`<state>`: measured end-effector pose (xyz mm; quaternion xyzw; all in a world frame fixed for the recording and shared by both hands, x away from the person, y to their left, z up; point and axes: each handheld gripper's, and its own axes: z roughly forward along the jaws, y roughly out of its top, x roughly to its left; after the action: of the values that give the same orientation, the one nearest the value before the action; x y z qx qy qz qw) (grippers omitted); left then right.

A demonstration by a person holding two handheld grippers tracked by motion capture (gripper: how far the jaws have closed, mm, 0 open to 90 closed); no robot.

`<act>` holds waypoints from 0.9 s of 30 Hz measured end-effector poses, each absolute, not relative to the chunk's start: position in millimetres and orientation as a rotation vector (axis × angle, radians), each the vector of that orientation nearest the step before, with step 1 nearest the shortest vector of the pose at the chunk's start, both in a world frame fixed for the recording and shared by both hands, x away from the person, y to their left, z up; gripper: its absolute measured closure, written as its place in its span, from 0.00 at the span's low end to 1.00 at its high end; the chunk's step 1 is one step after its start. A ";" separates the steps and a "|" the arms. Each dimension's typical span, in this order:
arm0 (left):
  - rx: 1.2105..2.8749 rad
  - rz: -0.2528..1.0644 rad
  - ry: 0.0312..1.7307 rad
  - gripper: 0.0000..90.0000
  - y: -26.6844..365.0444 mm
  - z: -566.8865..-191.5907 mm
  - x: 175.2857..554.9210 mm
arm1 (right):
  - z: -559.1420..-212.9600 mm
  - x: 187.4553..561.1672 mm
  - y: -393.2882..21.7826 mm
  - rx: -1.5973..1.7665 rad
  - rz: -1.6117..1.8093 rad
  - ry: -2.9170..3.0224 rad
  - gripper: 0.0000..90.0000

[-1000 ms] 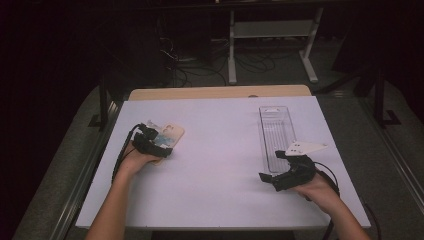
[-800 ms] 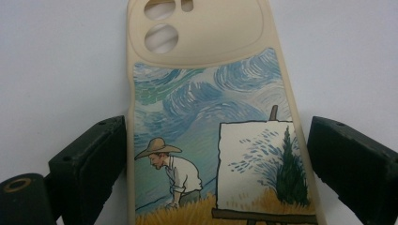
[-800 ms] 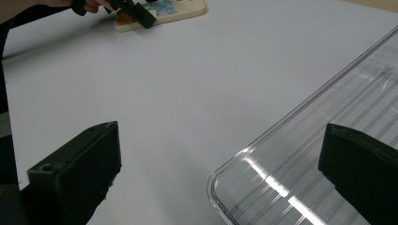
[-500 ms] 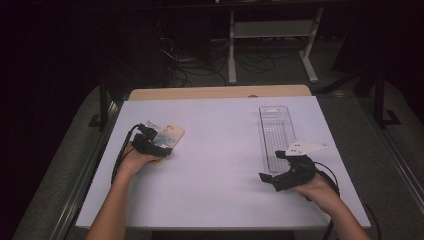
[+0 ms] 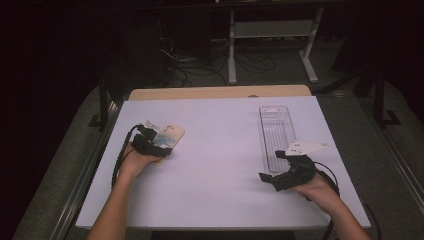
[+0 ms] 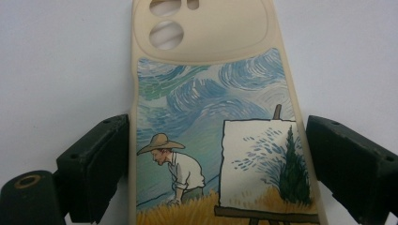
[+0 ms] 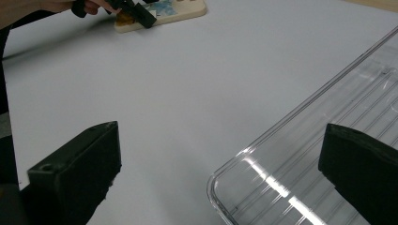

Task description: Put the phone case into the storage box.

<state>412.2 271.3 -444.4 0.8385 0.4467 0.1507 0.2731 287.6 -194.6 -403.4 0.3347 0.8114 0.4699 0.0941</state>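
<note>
A cream phone case (image 5: 171,135) printed with a painter at an easel lies flat at the table's left, camera holes pointing away from me. My left gripper (image 5: 156,145) has both jaws against the long edges of the phone case (image 6: 211,108), shut on it (image 6: 217,129). On the right lies a long clear plastic tray (image 5: 276,127) with nothing in it. My right gripper (image 5: 271,165) rests on the table at the tray's near end, open. Its jaws straddle the near left corner of the tray (image 7: 328,140) with nothing held between them (image 7: 220,136).
A white sheet (image 5: 225,165) covers the table, with a bare wooden strip (image 5: 215,93) along the far edge. Beyond the table, a metal stand (image 5: 270,30) and cables (image 5: 190,65) sit on the dark floor.
</note>
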 end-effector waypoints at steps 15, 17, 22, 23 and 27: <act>2.255 0.410 1.171 0.13 272.7 -439.2 413.1 | -403.3 287.4 -194.9 0.991 1.397 2.409 0.00; 2.266 0.417 1.157 0.13 273.0 -436.4 413.1 | -403.3 287.5 -194.9 0.990 1.396 2.409 0.00; 2.243 0.401 1.141 0.13 272.0 -429.7 411.3 | -403.3 287.4 -194.9 0.994 1.397 2.410 0.00; 2.246 0.398 1.139 0.13 271.7 -428.8 411.4 | -403.3 287.5 -194.9 0.994 1.398 2.409 0.00; 2.248 0.394 1.106 0.13 270.2 -421.7 410.1 | -403.4 287.6 -195.2 0.990 1.398 2.410 0.00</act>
<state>410.1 270.2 -421.7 0.8460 0.4164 0.1482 0.2982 287.6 -195.2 -403.4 0.3333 0.8117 0.4707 0.0923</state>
